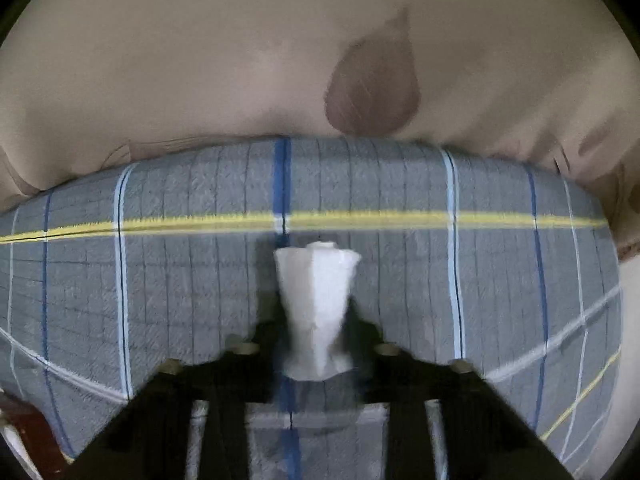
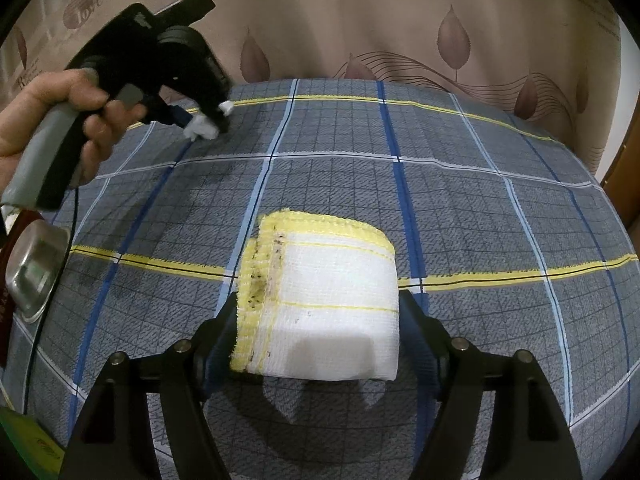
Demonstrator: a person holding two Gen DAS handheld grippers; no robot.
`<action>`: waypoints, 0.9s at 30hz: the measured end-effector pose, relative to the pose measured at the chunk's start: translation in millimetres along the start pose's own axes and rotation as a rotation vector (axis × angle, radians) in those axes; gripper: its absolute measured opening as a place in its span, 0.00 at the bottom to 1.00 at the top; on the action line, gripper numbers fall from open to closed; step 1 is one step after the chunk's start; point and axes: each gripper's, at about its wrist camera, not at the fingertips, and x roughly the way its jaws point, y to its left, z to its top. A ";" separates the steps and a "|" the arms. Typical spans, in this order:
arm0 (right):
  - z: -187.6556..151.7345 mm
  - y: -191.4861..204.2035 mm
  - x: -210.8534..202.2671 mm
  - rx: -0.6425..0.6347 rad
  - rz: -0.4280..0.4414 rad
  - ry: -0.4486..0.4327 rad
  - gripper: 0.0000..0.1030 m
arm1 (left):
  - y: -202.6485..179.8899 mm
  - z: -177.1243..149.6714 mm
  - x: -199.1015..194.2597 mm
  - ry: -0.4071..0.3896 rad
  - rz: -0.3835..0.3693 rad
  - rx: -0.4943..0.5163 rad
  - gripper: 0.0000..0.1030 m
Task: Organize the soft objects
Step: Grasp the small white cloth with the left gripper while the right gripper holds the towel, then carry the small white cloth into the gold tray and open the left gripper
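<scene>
My left gripper (image 1: 316, 320) is shut on a small white wad of tissue (image 1: 316, 304), held low over the grey plaid cloth (image 1: 160, 280). In the right wrist view the left gripper (image 2: 212, 120) shows at the far left with the white wad (image 2: 202, 128) near the cloth, a hand on its handle. A folded white cloth with yellow edging (image 2: 320, 304) lies on the plaid cloth (image 2: 500, 220). My right gripper (image 2: 320, 340) is open, its fingers on either side of the folded cloth.
A beige curtain with leaf prints (image 2: 400, 20) hangs behind the table. A metal dish (image 2: 34, 268) sits at the left edge beside a black cable. A green object (image 2: 24, 440) lies at the lower left.
</scene>
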 end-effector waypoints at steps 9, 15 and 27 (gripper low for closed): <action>-1.1 1.2 1.8 -0.008 -0.007 0.003 0.72 | 10.7 -44.6 -32.3 0.044 -0.009 0.041 0.15; -1.3 1.3 3.1 -0.013 -0.012 0.004 0.72 | 37.9 -93.9 -70.9 0.058 -0.052 0.033 0.15; -1.3 2.1 4.2 -0.019 -0.018 0.005 0.72 | 73.3 -180.2 -154.1 0.041 -0.070 0.065 0.15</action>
